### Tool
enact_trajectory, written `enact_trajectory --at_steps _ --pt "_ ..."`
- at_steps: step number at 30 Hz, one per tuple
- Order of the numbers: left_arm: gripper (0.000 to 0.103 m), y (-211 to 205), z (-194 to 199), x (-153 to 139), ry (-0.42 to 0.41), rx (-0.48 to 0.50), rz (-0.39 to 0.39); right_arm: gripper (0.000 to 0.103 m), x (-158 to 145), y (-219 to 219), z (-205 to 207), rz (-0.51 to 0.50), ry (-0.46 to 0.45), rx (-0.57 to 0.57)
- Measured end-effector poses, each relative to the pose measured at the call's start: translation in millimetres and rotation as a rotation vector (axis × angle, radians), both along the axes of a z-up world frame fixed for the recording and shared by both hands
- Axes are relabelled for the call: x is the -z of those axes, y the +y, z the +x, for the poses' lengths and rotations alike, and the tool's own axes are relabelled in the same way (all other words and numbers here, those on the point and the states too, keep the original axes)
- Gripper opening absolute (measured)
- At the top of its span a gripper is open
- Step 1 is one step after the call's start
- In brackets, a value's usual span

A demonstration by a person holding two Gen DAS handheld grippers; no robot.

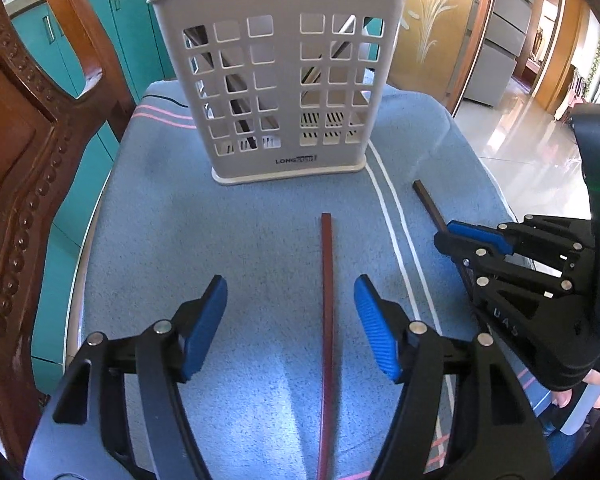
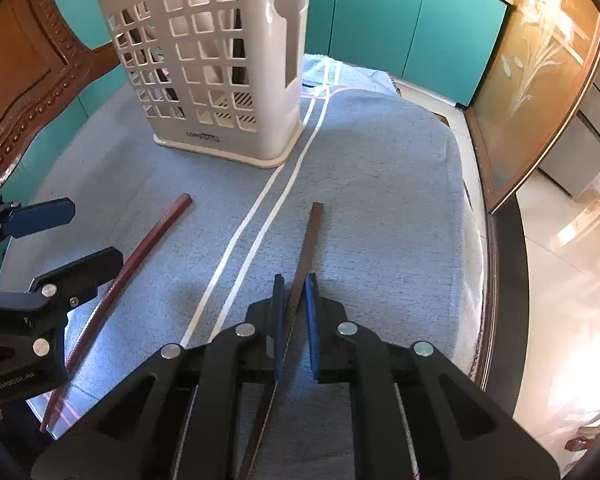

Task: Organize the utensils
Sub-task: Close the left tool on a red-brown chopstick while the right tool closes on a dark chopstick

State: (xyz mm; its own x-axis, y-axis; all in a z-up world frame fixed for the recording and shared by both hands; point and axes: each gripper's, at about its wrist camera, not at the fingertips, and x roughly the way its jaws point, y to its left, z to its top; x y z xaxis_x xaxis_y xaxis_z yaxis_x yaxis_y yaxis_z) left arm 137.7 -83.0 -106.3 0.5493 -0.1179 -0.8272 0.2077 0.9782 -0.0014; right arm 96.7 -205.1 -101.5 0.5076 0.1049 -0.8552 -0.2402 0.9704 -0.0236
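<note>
A red chopstick lies flat on the blue towel, pointing toward the grey slotted utensil holder. My left gripper is open and hangs just above the chopstick, which runs between its fingers, nearer the right pad, untouched. My right gripper is shut on a brown chopstick, whose far end rests on the towel. Several utensils stand in the holder, their handles sticking out of the top.
A carved wooden chair back rises at the left, close to the holder. The towel's right edge drops off to a tiled floor. Teal cabinets stand behind. Two white stripes run along the towel between the chopsticks.
</note>
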Motion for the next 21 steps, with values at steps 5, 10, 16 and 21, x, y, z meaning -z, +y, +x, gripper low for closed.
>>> enact_trajectory --at_steps 5,10,16,21 --pt "0.067 -0.3 -0.6 1.2 0.006 0.011 -0.005 0.012 -2.1 -9.6 4.0 0.021 0.017 0.029" --pt "0.069 -3.0 -1.1 3.5 0.018 0.018 -0.007 0.015 -5.2 -17.3 6.3 0.033 0.016 0.052" --pt "0.07 -11.8 -3.1 12.3 0.045 0.05 0.009 0.019 -1.4 -11.7 8.5 0.016 0.021 0.053" --pt "0.071 -14.9 0.0 25.7 0.073 0.039 0.05 0.02 -0.5 -10.0 9.5 0.008 0.019 0.058"
